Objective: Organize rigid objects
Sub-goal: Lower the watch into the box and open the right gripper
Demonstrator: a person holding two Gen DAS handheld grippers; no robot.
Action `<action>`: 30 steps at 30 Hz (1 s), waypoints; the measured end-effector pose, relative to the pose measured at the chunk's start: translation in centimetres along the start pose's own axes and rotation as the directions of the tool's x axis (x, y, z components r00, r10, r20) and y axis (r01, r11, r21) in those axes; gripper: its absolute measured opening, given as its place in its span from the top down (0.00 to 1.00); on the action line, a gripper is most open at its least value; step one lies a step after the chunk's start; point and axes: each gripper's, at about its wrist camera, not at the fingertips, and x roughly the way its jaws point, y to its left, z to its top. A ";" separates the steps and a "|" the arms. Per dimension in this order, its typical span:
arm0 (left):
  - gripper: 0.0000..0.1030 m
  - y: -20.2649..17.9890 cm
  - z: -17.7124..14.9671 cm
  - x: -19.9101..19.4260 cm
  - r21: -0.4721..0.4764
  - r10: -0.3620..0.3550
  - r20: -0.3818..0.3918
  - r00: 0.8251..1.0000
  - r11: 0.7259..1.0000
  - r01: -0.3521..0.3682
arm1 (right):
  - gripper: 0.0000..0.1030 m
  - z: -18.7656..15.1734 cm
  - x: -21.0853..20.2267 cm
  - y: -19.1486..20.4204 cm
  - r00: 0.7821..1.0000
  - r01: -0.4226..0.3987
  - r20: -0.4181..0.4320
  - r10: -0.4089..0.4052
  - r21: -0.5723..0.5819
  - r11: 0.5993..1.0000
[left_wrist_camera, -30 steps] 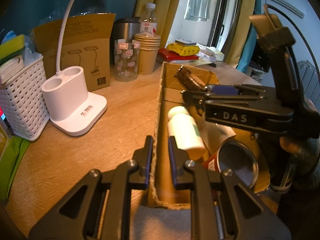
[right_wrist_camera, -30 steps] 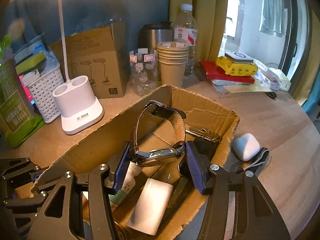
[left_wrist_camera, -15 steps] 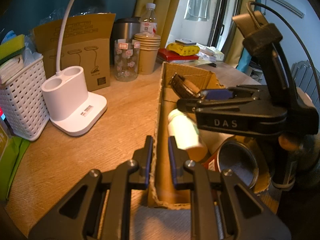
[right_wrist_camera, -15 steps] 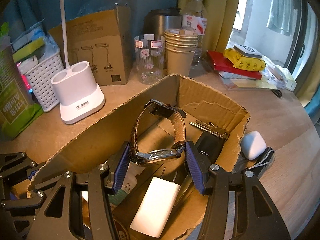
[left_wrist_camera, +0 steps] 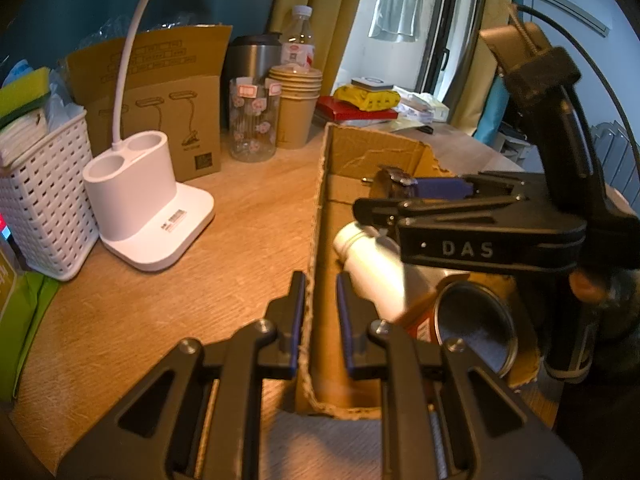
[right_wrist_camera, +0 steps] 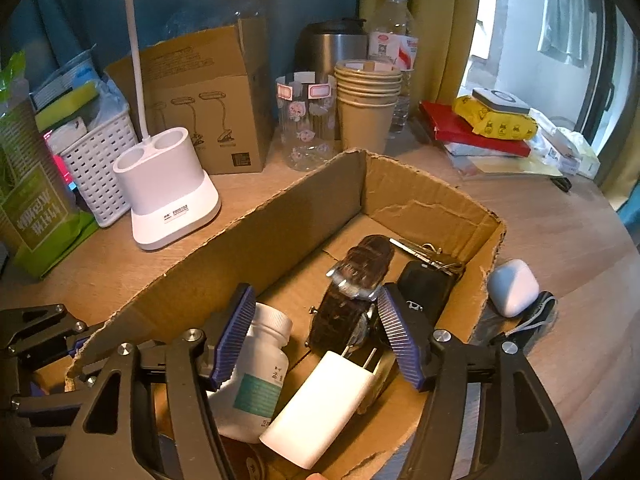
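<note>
The right gripper point(right_wrist_camera: 316, 336) has just been opening, the watch point(right_wrist_camera: 352, 296) lying loose in the cardboard box point(right_wrist_camera: 280, 216); the left gripper point(left_wrist_camera: 320, 312) pinches the box wall

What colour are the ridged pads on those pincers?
Blue-purple pads, on black arms; clearest in the right wrist view.

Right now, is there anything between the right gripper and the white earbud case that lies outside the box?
Yes. The cardboard box's right wall stands between the open right gripper, which is inside the box over the watch, and the white earbud case on the table just beyond it.
</note>
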 end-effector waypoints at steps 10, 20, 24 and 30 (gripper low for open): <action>0.84 0.1 0.0 0.1 0.000 0.000 0.000 1.000 1.000 0.000 | 0.34 0.2 -3.4 -0.9 0.995 0.031 0.095 -0.035 0.041 0.999; 0.84 0.1 0.0 0.1 0.000 0.000 0.000 1.000 1.000 0.000 | 0.34 -0.1 -6.2 -2.3 0.986 0.064 0.146 -0.076 0.084 0.994; 0.84 0.1 0.0 0.0 0.000 0.000 0.000 1.000 1.000 0.000 | 0.34 -0.4 -6.9 -3.1 0.983 0.076 0.157 -0.091 0.103 0.992; 0.84 0.1 0.0 0.1 0.001 0.000 0.000 1.000 1.000 0.000 | 0.34 -0.8 -7.8 -4.6 0.979 0.093 0.166 -0.115 0.134 0.987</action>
